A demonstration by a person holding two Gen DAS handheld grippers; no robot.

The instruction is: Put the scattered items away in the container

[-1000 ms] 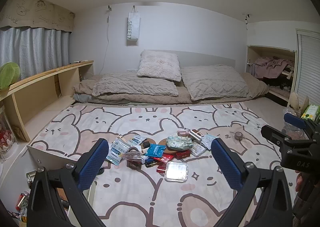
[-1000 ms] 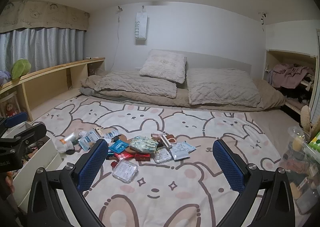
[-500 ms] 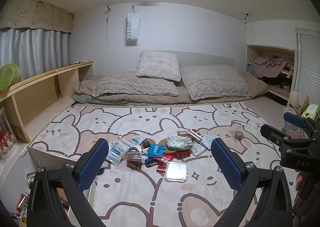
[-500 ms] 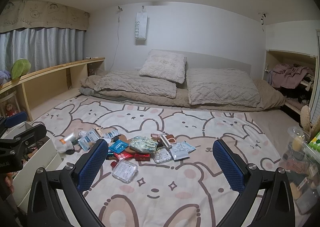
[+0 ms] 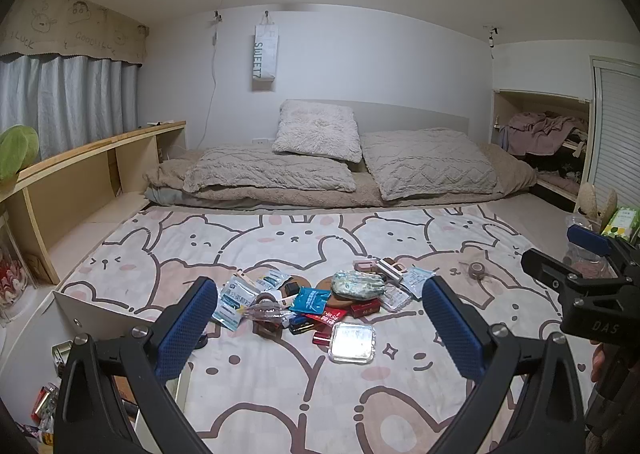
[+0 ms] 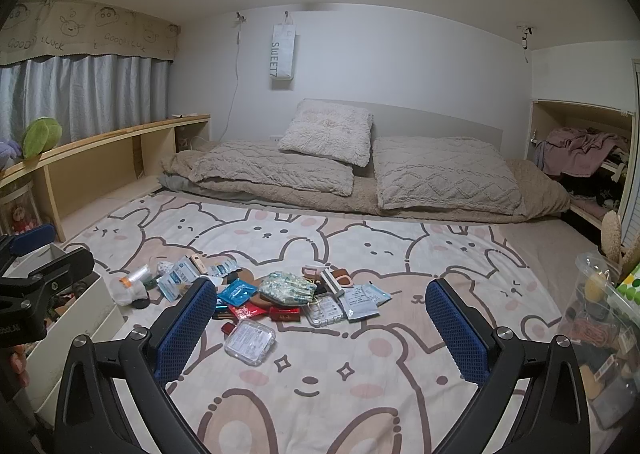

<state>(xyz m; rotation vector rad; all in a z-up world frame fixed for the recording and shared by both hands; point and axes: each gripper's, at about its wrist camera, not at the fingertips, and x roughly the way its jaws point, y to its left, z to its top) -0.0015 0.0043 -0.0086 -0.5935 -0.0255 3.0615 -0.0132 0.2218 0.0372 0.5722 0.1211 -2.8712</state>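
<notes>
A heap of small items lies on the bunny-print blanket (image 5: 320, 394): blue packets (image 5: 310, 300), a green pouch (image 5: 358, 284), red boxes (image 5: 366, 308), a clear plastic case (image 5: 352, 342), a tape roll (image 5: 476, 269). The same heap shows in the right wrist view around the green pouch (image 6: 286, 288) and clear case (image 6: 250, 340). A white open container (image 5: 96, 310) stands at the left edge, also in the right wrist view (image 6: 76, 314). My left gripper (image 5: 320, 328) and right gripper (image 6: 320, 328) are both open and empty, held above the blanket short of the heap.
Pillows and a folded duvet (image 5: 320, 170) lie at the back. A wooden shelf (image 5: 92, 170) runs along the left. A clear box of oddments (image 6: 604, 326) stands at the right. The other gripper shows at each view's edge (image 5: 588, 294).
Almost nothing; both views have shifted very slightly. Both grippers stay open and the items have not moved.
</notes>
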